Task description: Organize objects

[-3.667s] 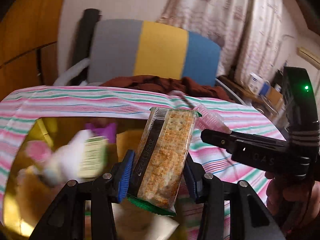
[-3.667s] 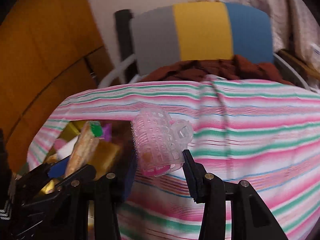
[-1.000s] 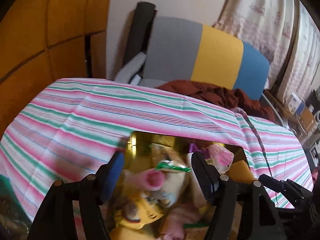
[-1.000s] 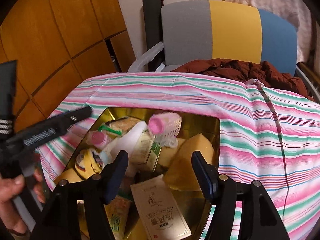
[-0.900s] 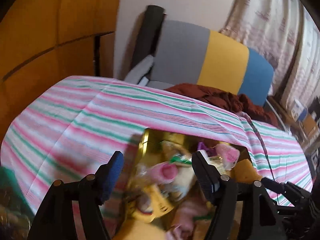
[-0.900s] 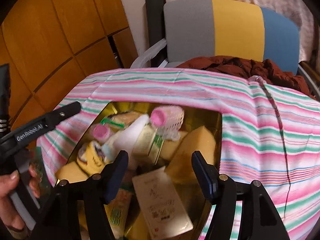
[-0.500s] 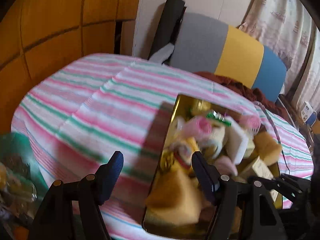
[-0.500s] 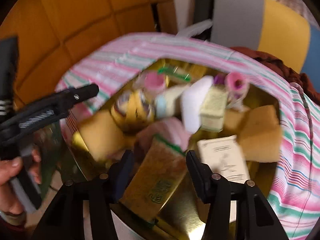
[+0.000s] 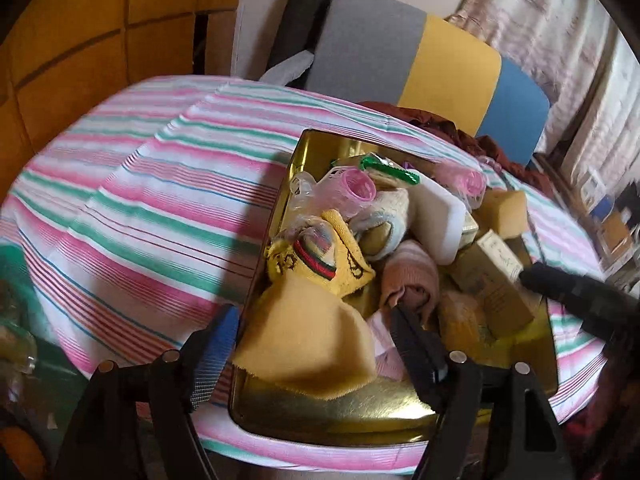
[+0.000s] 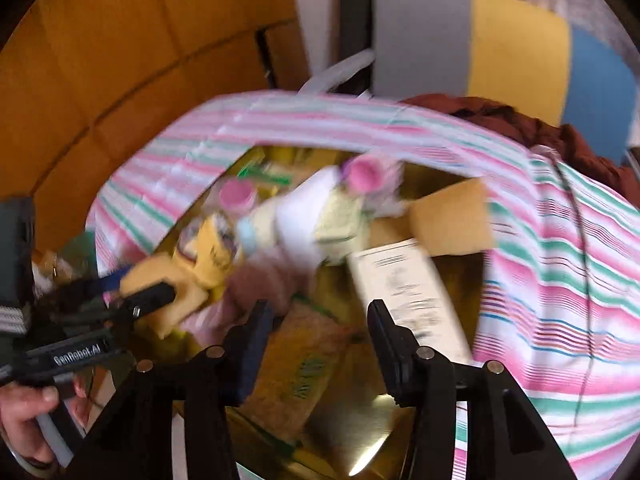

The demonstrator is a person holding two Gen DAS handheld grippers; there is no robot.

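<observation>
1. Since a second ago both grippers have come down over the near end of the gold tin [image 9: 332,412], which then sat further off on the striped cloth [image 9: 132,216]; the cracker packet and the pink roller they carried earlier are no longer between their fingers.
2. Hard to make out: the right wrist view is smeared by motion, so labels and edges in the tin are unreadable there. The tin's near rim is cut off behind the gripper bodies in both views. At the left edge a green heap beside the table is too blurred to name.
3. Left gripper [image 9: 316,344]: its jaws are opening, standing wide on either side of the yellow sponge [image 9: 308,344] at the tin's near left corner. One finger is outside the tin wall, the other inside it; the pads do not press the sponge.
4. Right gripper [image 10: 316,344]: jaws narrowed but apart, above a cracker packet [image 10: 296,364] lying flat in the tin. I cannot tell whether the pads touch it. A white carton [image 10: 404,292] lies just to its right.
5. Counted in the tin: two pink hair rollers [image 9: 356,192], two yellow sponges, one white carton, one white block [image 9: 436,220], one yellow patterned sock [image 9: 320,264], one pink cloth roll [image 9: 408,280].
6. A hand [image 10: 24,416] holds the left gripper's handle at the lower left of the right wrist view.
</observation>
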